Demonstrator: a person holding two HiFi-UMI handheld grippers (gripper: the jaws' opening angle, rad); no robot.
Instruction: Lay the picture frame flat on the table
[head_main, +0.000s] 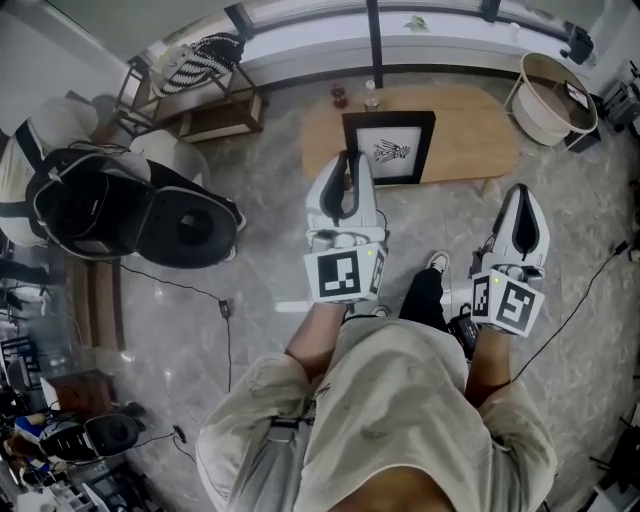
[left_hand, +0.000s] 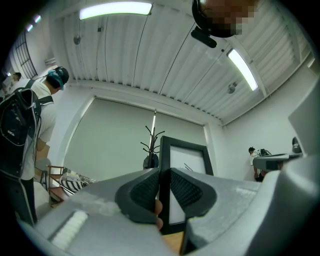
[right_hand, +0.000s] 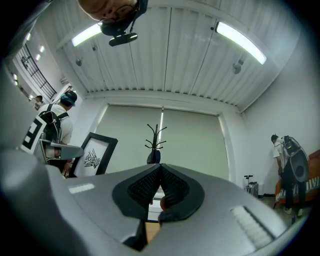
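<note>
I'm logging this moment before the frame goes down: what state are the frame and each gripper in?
picture frame: standing upright on the table, not yet flat.
left gripper: shut on the picture frame's left edge.
right gripper: shut, nothing between its jaws, apart from the frame.

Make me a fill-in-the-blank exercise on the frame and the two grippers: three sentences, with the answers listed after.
1. The left gripper is shut on the ___ edge of the picture frame, as the head view shows it.
2. The picture frame stands ___ on the wooden table, not yet laid flat.
3. The right gripper is shut, with ___ between its jaws.

Missing words: left; upright; nothing.
</note>
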